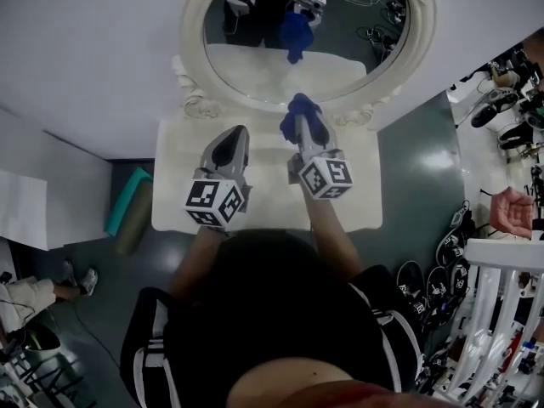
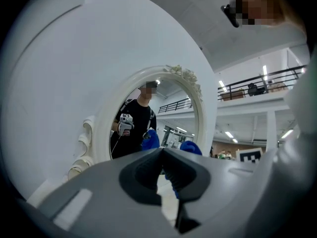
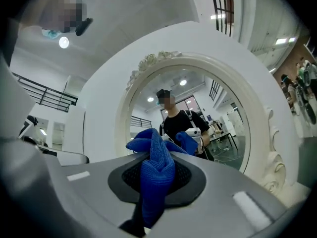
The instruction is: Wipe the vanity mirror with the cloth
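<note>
The oval vanity mirror (image 1: 357,24) in its cream carved frame stands at the back of a white vanity table (image 1: 178,185). My right gripper (image 1: 302,130) is shut on a bunched blue cloth (image 1: 300,114), held just in front of the frame's lower edge; whether the cloth touches it cannot be told. In the right gripper view the cloth (image 3: 157,175) fills the jaws of my right gripper (image 3: 157,162), with the mirror (image 3: 218,113) ahead. My left gripper (image 1: 234,134) hovers beside it over the table, shut with nothing in it. From the left gripper (image 2: 162,152) the mirror (image 2: 168,108) is in view, with the cloth (image 2: 190,147) to its right.
A teal and olive roll (image 1: 127,206) lies on the floor left of the table. Someone's legs (image 1: 51,289) show at lower left. Dark gear (image 1: 442,270) and a white rack (image 1: 501,313) crowd the floor at right, and a hand (image 1: 510,211) is there too.
</note>
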The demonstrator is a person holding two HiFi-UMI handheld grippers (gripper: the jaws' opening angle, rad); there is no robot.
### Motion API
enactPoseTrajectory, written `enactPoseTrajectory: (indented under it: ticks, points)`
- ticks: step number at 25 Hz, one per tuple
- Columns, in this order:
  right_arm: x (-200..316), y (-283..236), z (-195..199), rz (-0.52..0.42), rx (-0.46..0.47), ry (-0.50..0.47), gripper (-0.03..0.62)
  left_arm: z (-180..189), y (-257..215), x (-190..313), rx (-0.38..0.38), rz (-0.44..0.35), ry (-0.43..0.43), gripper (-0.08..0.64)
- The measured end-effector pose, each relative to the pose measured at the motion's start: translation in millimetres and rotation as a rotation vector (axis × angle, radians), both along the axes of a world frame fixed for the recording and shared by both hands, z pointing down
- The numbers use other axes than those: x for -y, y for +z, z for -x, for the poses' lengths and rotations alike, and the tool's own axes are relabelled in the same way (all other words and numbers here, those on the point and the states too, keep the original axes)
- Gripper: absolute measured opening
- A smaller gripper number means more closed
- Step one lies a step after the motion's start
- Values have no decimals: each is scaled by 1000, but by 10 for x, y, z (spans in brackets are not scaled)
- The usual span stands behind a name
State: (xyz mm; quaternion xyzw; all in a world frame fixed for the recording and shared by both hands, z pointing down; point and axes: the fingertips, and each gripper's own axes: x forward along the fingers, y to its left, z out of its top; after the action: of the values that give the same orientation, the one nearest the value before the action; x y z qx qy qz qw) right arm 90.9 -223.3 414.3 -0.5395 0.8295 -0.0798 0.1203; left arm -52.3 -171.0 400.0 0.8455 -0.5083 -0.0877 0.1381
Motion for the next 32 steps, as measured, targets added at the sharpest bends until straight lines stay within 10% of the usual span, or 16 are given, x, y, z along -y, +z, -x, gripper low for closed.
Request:
enactPoseTrajectory:
  ticks: [32]
  points:
    - [-567,78,-97,-4,-42,86,46,-83,181,-229,22,22,30,8]
